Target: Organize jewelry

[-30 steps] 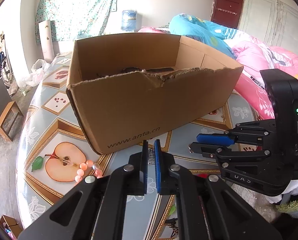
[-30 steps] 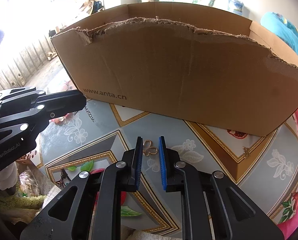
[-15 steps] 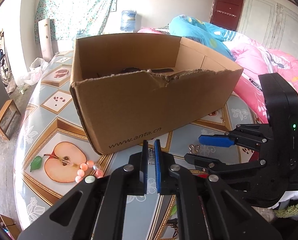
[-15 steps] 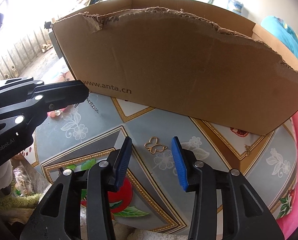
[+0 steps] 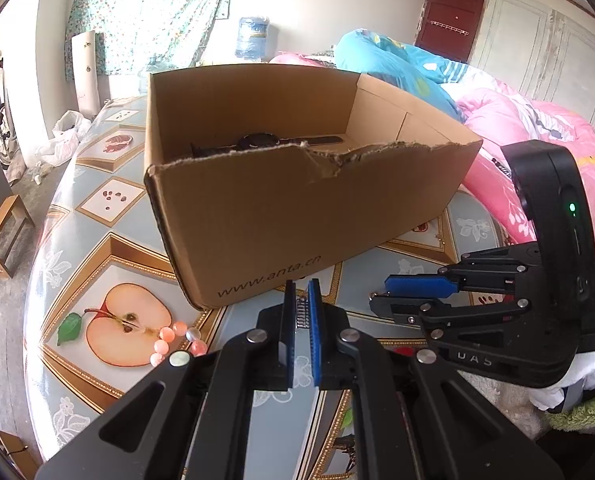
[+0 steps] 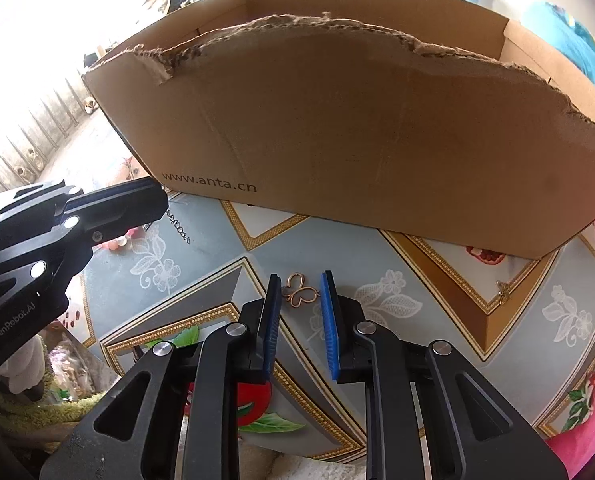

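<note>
Since half a second ago our right gripper (image 6: 299, 284), tilted down over the patterned tablecloth (image 6: 201, 256), has been closing around the untouched butterfly pendant (image 6: 299, 289); left gripper (image 5: 302, 312) pressed together, cardboard box (image 5: 297, 216) just ahead.

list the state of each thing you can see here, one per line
left gripper: shut on a small silver chain
right gripper: jaws just closing in, not yet pressing the butterfly charm
butterfly charm: flat on the table, between the pads
cardboard box: open-topped, front rim torn, a watch inside
pink bead bracelet: loose on the table
</note>
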`<state>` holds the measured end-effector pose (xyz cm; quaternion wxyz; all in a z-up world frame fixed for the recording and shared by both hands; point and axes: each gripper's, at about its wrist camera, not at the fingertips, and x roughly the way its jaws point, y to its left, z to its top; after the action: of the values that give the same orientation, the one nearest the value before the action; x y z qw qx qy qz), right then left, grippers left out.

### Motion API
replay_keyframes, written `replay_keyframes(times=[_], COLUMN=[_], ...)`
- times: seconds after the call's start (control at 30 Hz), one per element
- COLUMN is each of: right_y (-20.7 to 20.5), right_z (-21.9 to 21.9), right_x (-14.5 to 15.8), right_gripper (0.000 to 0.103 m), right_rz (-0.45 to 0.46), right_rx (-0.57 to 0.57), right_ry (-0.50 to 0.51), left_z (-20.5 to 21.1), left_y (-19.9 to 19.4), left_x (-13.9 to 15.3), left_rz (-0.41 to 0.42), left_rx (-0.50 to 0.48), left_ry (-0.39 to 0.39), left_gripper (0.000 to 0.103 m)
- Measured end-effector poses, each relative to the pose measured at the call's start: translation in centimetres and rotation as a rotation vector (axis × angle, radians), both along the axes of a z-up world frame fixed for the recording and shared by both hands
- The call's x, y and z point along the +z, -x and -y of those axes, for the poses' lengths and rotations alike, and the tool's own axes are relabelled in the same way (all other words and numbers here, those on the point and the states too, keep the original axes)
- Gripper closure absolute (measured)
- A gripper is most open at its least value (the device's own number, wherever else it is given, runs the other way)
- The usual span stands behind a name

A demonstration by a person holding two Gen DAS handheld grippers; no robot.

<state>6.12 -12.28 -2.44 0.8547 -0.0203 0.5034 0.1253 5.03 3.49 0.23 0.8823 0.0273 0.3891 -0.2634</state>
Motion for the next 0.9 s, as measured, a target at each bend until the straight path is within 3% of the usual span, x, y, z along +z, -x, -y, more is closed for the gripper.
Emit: replay_keyframes(times=[0.23, 0.4, 0.43, 0.6, 0.67, 0.77, 0.83, 0.9], right_y=[-1.5, -2.3, -2.4, -2.0, -1.7, -1.4, -1.3, -1.2], right_z=[3.0, 7.4, 8.2, 11.1, 11.5, 10.9, 9.4, 7.5], right_x=[0.5, 0.1, -0.3, -2.8, -2.8, -1.1, 0.5, 2.2], right_gripper=[0.085, 0.086, 0.100, 0.101, 0.101, 0.099, 0.082, 0.079], right_rz=[-0.083, -0.163, -0.179, -0.262, -0.257, -0.193, -0.144, -0.070], right_rx=[-0.050, -0.118, -0.136, -0.227, -0.244, -0.218, -0.179, -0.123], right_ry=[-0.193, -0.440, -0.499, -0.759, -0.770, -0.699, -0.605, -0.462], left_z=[-0.6, -0.9, -1.0, -1.2, -1.2, -1.1, -1.1, -1.2], left_y=[0.2, 0.6, 0.7, 1.2, 1.4, 1.6, 1.6, 1.6], left_x=[0.5, 1.3, 1.6, 3.1, 3.6, 3.9, 3.8, 3.6], left_rz=[-0.014, -0.014, -0.015, 0.010, 0.027, 0.035, 0.033, 0.027], left_rx=[-0.023, -0.058, -0.068, -0.116, -0.125, -0.129, -0.126, -0.117], left_ry=[0.008, 0.040, 0.051, 0.073, 0.065, 0.059, 0.053, 0.052], left_gripper=[0.097, 0.097, 0.097, 0.097, 0.097, 0.097, 0.097, 0.097])
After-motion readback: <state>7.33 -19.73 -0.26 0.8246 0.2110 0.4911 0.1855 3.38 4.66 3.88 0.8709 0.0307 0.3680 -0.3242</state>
